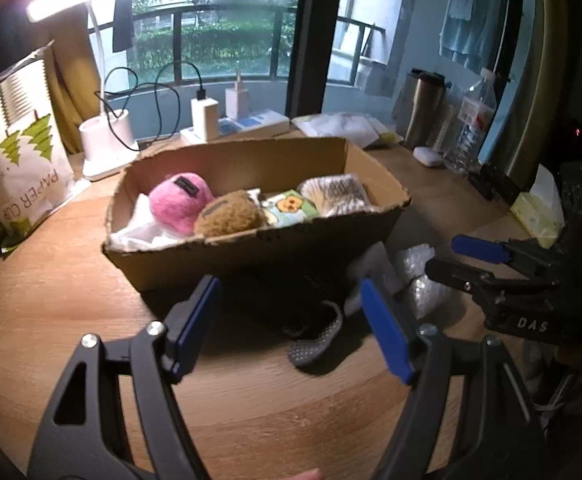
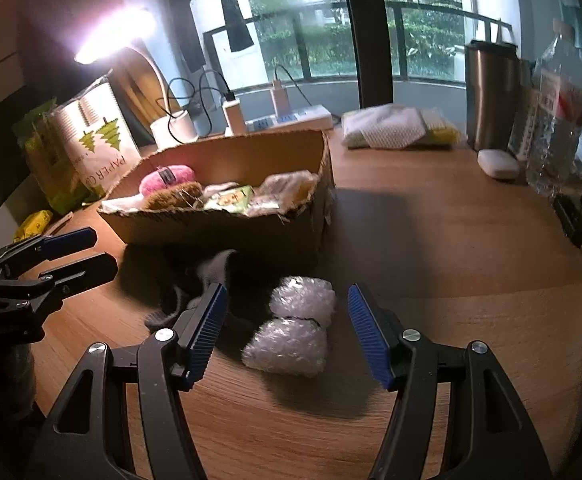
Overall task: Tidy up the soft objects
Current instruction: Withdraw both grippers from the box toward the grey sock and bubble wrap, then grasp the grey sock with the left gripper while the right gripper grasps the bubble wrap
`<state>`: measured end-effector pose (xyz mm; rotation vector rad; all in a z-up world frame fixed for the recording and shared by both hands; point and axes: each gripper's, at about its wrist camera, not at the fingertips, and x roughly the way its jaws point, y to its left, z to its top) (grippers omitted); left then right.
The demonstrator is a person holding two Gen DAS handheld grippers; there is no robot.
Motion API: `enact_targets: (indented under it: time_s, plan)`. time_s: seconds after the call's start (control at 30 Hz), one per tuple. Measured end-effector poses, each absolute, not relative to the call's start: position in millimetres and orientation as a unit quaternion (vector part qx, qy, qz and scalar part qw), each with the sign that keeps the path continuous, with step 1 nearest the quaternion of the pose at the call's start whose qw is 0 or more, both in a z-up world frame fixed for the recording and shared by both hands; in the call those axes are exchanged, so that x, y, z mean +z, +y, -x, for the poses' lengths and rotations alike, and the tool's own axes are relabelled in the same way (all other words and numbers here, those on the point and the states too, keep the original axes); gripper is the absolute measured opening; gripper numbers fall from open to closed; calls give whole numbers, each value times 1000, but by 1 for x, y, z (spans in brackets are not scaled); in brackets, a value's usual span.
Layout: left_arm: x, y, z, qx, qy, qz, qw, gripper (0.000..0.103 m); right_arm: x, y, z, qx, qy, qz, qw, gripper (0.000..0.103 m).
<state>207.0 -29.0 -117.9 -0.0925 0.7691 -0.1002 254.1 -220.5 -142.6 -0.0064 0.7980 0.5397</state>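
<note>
On the desk, bubble wrap (image 2: 291,328) between open right hand-held gripper (image 2: 287,332) pads

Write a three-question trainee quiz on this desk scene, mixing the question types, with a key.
1. True or false: the pink plush lies inside the cardboard box.
2. Which soft item sits between the right tongs' fingers? A) bubble-wrap bundle B) brown plush C) dark sock
3. Fill in: the left tongs hover open over the dark ____ on the wooden desk, in front of the box.

Key: 1 true; 2 A; 3 sock.
</note>
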Motion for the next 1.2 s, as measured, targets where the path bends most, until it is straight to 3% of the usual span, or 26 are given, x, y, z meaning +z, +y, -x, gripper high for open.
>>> enact_targets:
  time_s: [0.43, 0.8, 1.2]
  plan:
    - [-143, -53, -235, -65, 410, 29, 909, 74, -167, -220, -270, 268, 420, 3, 867, 65]
    - [-160, -69, -257, -73, 432, 23, 899, 74, -176, -222, -276, 268, 431, 6, 862, 47]
    - [-181, -70, -269, -76, 453, 24, 888, 73, -172, -232, -276, 256, 426, 2, 868, 45]
